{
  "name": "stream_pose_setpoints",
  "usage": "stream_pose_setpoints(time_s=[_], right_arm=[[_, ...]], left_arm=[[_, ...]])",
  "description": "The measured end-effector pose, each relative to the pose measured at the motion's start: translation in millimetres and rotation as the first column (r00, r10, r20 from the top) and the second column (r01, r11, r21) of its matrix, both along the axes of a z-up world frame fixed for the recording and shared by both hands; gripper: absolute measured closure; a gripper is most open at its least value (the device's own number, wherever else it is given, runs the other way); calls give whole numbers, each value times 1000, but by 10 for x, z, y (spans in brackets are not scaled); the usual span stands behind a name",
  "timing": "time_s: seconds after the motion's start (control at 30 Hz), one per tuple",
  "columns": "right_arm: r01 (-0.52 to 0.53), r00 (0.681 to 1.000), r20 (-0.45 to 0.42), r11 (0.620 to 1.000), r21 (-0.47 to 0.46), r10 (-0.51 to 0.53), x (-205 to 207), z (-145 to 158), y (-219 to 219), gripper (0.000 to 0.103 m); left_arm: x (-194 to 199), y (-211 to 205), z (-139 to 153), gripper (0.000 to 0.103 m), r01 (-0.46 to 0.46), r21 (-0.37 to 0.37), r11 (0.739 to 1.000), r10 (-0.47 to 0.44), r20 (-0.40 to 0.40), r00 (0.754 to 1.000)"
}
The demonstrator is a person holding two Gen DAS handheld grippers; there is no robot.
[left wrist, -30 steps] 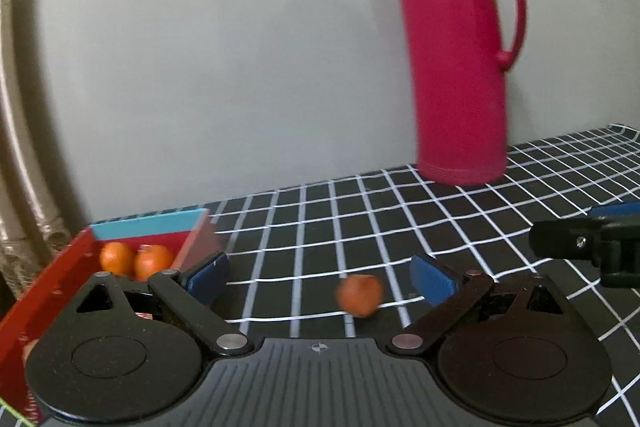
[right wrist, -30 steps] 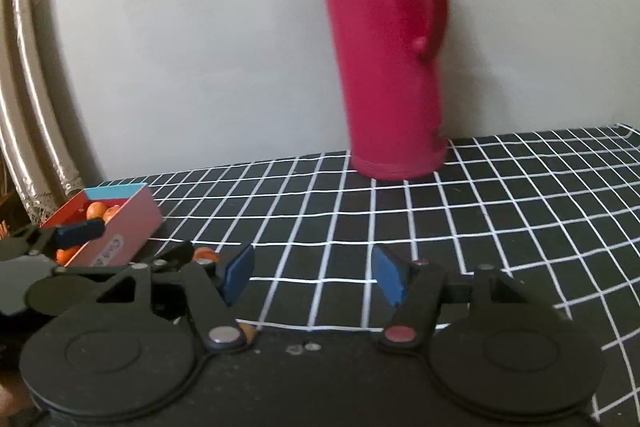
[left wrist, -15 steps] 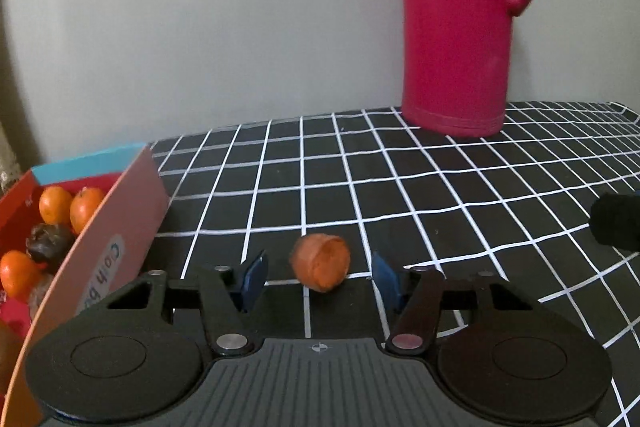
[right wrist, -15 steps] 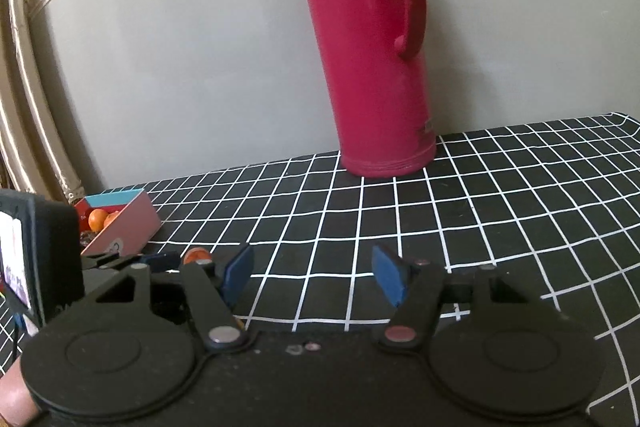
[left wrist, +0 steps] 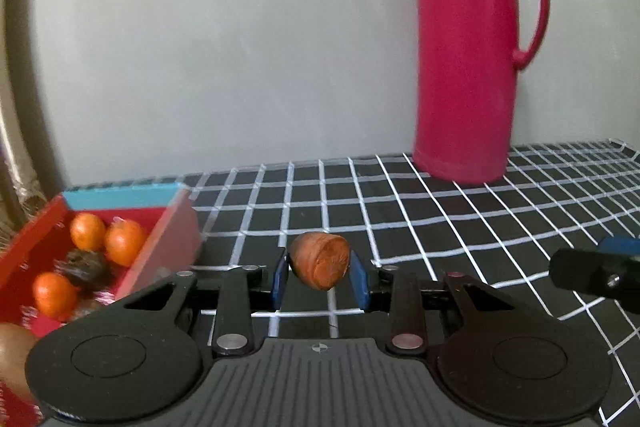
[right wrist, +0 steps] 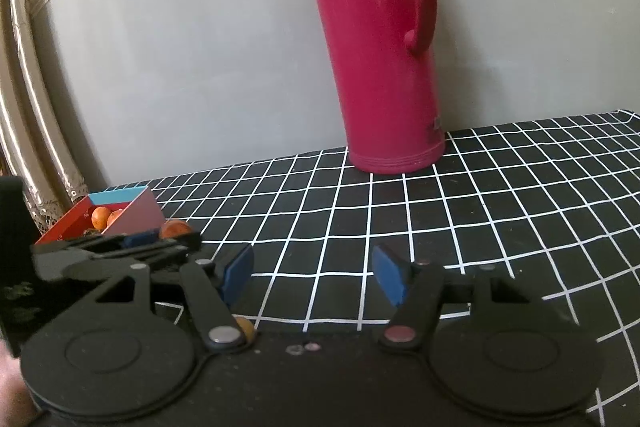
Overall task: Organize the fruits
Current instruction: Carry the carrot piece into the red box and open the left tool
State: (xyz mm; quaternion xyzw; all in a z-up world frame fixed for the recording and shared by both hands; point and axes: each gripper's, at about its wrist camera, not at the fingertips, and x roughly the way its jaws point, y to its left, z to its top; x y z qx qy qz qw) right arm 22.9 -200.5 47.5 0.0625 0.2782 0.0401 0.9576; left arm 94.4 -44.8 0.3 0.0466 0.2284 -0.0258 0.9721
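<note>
Pinching a fruit (left wrist: 319, 260), left gripper (left wrist: 319, 281); box (left wrist: 160, 243) label apparently unreadable.

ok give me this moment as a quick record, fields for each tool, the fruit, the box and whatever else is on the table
left tool: shut on orange-brown fruit
right tool: open, holding nothing
fruit box: red, blue far wall, left of the held fruit
box contents: small oranges and a dark fruit
thermos: magenta, upright at the back
table cover: black with white grid
</note>
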Motion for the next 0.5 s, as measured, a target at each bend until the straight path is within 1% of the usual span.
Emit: stream_pose_setpoints(time_s=[0.13,0.2,0.27,0.33,0.37,0.4,0.43,0.5], right_arm=[[-18,1000,-3,1000,4,18,36,-1,68,38],[-34,999,-7,999,-3,34,46,-10,142,38],[-48,999,-12,999,-9,48,63,-24,217,38],[-59,998,-17,998,-9,59,92,-34,277,38],[-66,998,-19,998,-9,65,103,-39,311,38],[-73,997,-21,997,-13,73,114,-41,352,38],[-81,997,-24,997,-18,80,125,-48,394,38],[-93,995,-30,995,-22,92,146,-59,467,38]], left_arm=[[-105,291,129,69,-64,-10,998,64,24,998],[-144,505,176,69,-113,-23,993,113,27,993],[-160,682,183,69,-163,-20,986,164,28,986],[-126,883,164,69,-215,-19,976,215,8,977],[-97,972,145,69,-231,-32,972,231,-7,973],[-95,1067,146,69,-218,-78,973,217,-20,976],[-91,1099,156,69,-211,-84,974,210,-26,977],[-96,1094,153,69,-201,-59,978,201,-17,979]])
